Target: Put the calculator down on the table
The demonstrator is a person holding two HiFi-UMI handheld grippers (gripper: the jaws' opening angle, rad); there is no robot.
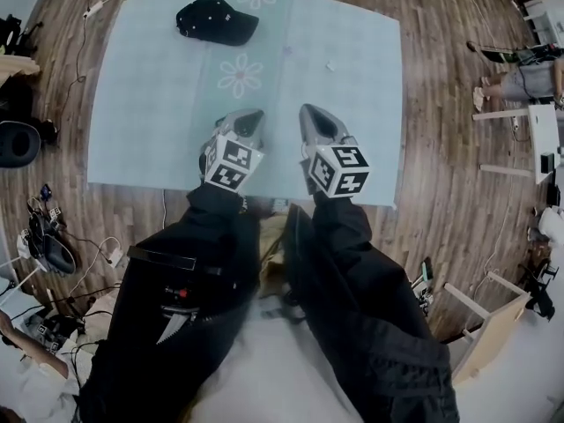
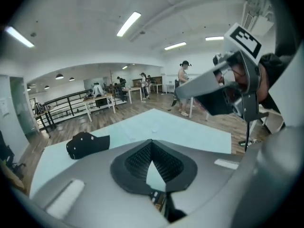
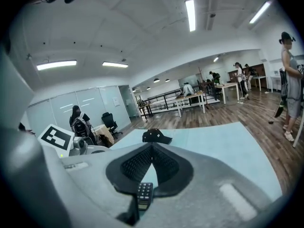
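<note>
The head view sets the left gripper (image 1: 254,115) and the right gripper (image 1: 310,113) side by side above the near edge of the table (image 1: 352,130), dark sleeves (image 1: 176,307) trailing behind them; only the gripper views catch the calculator (image 3: 144,194), a slim keypad low in the gap behind the right jaws and a mere sliver (image 2: 159,202) under the left, clear of every pad, seemingly down by that near edge; both pairs of jaws stand closed tip to tip with nothing between them; a black cap (image 1: 216,20) lies toward the far left corner; a small white scrap (image 1: 330,65) sits nearer the far right; the pale blue cloth bears a flower print (image 1: 241,75); around it lie wooden floor (image 1: 441,192), a black railing (image 2: 61,106), ceiling strip lights (image 3: 191,14) and a standing person (image 3: 289,75).
</note>
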